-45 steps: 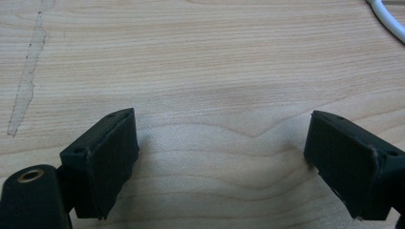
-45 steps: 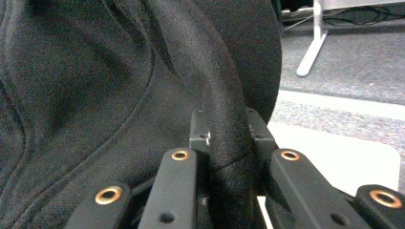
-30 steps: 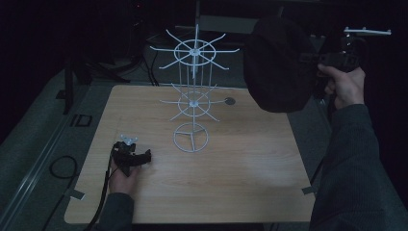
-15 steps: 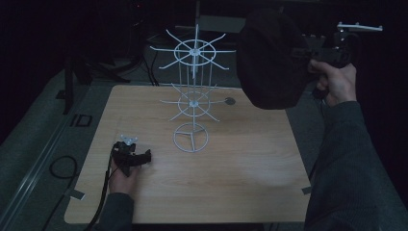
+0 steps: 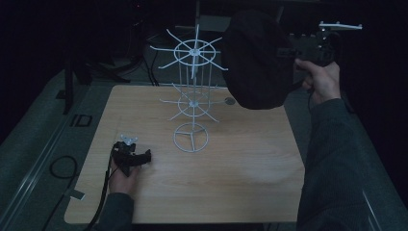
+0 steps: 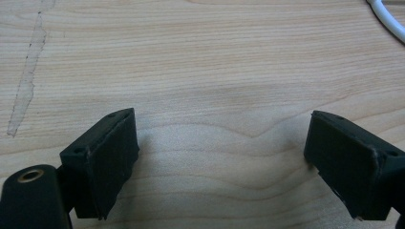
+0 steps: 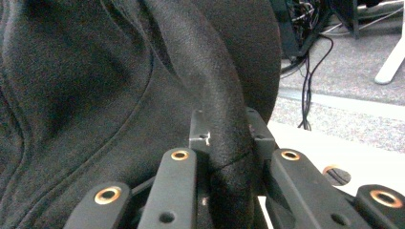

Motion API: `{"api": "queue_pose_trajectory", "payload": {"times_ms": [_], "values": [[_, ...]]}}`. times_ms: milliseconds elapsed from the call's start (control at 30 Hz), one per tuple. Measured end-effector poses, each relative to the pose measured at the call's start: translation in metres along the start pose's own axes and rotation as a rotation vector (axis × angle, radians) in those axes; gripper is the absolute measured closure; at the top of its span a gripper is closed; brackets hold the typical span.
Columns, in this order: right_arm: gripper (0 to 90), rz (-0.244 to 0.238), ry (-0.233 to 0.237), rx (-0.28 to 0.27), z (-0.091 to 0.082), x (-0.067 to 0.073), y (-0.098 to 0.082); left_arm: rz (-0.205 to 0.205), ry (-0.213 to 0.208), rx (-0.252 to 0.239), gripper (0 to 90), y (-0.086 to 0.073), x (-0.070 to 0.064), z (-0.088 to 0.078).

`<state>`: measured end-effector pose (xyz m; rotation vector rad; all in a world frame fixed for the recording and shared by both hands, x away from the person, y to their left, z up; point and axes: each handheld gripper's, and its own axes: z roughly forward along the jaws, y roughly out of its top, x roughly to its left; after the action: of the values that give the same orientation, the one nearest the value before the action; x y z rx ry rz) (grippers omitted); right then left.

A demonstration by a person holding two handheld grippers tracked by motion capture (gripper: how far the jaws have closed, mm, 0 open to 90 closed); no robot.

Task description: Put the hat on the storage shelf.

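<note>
Your right gripper (image 5: 293,53) is held up in the air past the far right corner of the tabletop (image 5: 240,192), and its jaws are clamped on a black hat (image 5: 255,60). In the right gripper view the jaws pinch a fold of the hat's dark fabric (image 7: 224,143) tight between them, with the rest of the cloth spreading up and to the left of that view. In the high view the hat hangs in the air, well above the wood, just right of the top ring of the white wire rack (image 5: 192,96). Cannot tell whether the hat touches any of the rack's prongs.

The rack stands upright near the middle of the tabletop, toward the far side, with two tiers of spokes and a round base ring.

Your left gripper (image 5: 132,156) sits low at the near left part of the tabletop, with your left hand (image 5: 122,175) behind it. In the left gripper view its jaws stand wide apart over bare wood, with nothing between them, and a bit of white wire (image 6: 387,19) shows at the top right corner. Left gripper and hat are well apart.
</note>
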<state>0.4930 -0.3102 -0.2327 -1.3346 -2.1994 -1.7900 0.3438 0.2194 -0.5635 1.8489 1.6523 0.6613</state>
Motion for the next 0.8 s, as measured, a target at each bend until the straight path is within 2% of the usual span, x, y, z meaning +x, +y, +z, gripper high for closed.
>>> {"api": "queue_pose_trajectory", "payload": {"times_ms": [167, 800], "values": [[78.2, 0.009, -0.014, 0.014, 0.009, -0.002, -0.003, 0.000, 0.000, 0.000, 12.1, 0.000, 0.000, 0.000], [76.8, 0.047, 0.004, 0.054, 0.037, -0.010, -0.019, 0.000, 0.001, 0.000, 12.1, 0.000, 0.000, 0.000]]}}
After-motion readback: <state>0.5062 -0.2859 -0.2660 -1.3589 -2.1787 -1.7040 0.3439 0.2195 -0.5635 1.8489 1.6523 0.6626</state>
